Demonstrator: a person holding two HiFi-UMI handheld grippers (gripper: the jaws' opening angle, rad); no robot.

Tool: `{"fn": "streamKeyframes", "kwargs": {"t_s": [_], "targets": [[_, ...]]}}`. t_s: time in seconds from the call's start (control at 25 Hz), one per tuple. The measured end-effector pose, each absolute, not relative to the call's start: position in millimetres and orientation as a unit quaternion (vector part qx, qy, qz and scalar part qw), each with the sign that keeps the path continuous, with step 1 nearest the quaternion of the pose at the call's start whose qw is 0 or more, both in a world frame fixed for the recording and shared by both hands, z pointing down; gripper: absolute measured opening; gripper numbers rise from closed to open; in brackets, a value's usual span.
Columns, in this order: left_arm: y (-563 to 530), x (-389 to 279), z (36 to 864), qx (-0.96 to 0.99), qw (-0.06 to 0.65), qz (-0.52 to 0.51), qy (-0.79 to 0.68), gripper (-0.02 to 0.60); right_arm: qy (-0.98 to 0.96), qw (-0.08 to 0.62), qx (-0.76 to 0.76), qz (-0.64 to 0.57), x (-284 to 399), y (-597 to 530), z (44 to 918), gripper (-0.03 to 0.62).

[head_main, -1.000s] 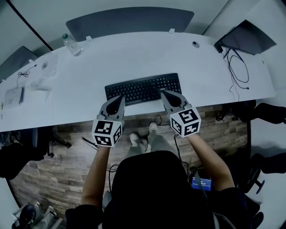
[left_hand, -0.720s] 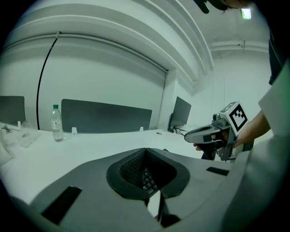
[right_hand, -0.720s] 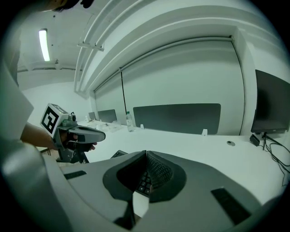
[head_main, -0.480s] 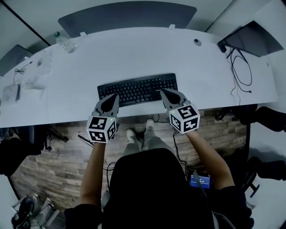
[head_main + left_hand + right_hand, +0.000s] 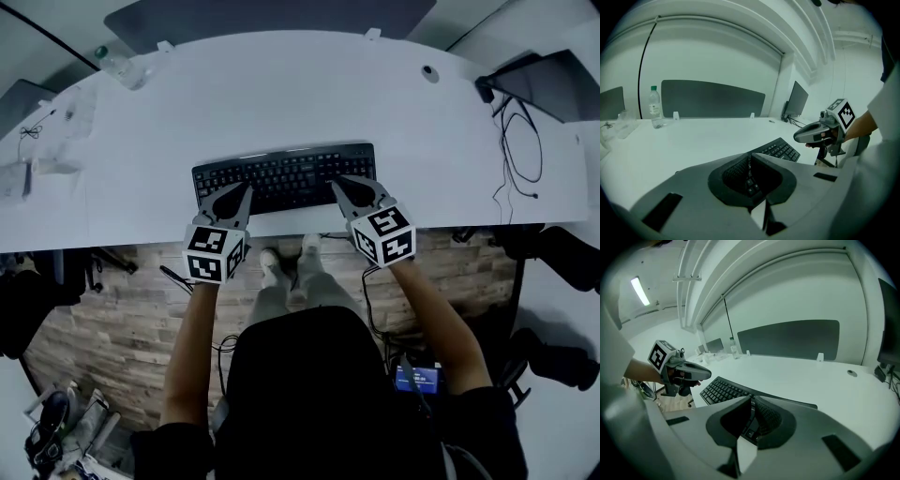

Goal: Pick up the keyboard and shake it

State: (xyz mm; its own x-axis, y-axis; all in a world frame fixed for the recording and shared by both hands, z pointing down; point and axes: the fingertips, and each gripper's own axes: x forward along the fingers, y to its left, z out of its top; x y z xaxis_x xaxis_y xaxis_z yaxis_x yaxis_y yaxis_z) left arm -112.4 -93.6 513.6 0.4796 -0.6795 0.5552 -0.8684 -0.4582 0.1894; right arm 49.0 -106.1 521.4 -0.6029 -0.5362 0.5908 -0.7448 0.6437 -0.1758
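Both grippers have dropped lower toward the desk since the earlier frames, and the marker cubes look smaller in the head view. The left gripper (image 5: 242,192) now has its tip over the near left end of the keyboard (image 5: 286,175), and the right gripper (image 5: 340,184) has its tip over the near right end. We read both pairs of jaws as pressed together, with nothing pinched between them. Each gripper view shows the closed tips with only keys behind them. We cannot tell whether either tip actually touches the keys. The keyboard is black and lies flat on the white desk (image 5: 281,103), close to the desk's near edge and in front of the seated person. It is not lifted. In the left gripper view the right gripper shows at the right, and the right gripper view shows the left one at its left. A water bottle (image 5: 114,64) stands at the far left of the desk, well apart from the keyboard. Cables (image 5: 520,141) trail at the right end beside a dark screen (image 5: 553,84). A grey divider panel (image 5: 272,14) runs along the far edge.
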Motion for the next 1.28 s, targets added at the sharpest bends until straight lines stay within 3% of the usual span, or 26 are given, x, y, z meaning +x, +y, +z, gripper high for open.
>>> {"fn": "streamKeyframes", "kwargs": {"t_s": [0.12,0.24,0.36,0.64,0.96,1.28], "targets": [[-106,-104,531,0.831,0.217,0.238,-0.454,0.025,-0.876,0.272,0.346,0.196,45,-116,532,0.020],[-122,-97,544,0.843,0.195,0.273,-0.421,0.124,-0.881,0.295,0.325,0.177,43,-130,539,0.025],[-142,-94,552,0.852,0.170,0.306,-0.390,0.165,-0.887,0.312,0.298,0.168,39,-147,545,0.121],[-163,-77,579,0.869,0.132,0.400,-0.260,0.283,-0.892,0.385,0.201,0.127,18,-174,570,0.216],[-166,-87,617,0.842,0.129,0.506,-0.139,0.324,-0.869,0.478,0.071,0.111,12,-186,605,0.222],[-167,-93,628,0.828,0.174,0.527,-0.078,0.335,-0.838,0.525,-0.016,0.148,13,-186,625,0.221]]}}
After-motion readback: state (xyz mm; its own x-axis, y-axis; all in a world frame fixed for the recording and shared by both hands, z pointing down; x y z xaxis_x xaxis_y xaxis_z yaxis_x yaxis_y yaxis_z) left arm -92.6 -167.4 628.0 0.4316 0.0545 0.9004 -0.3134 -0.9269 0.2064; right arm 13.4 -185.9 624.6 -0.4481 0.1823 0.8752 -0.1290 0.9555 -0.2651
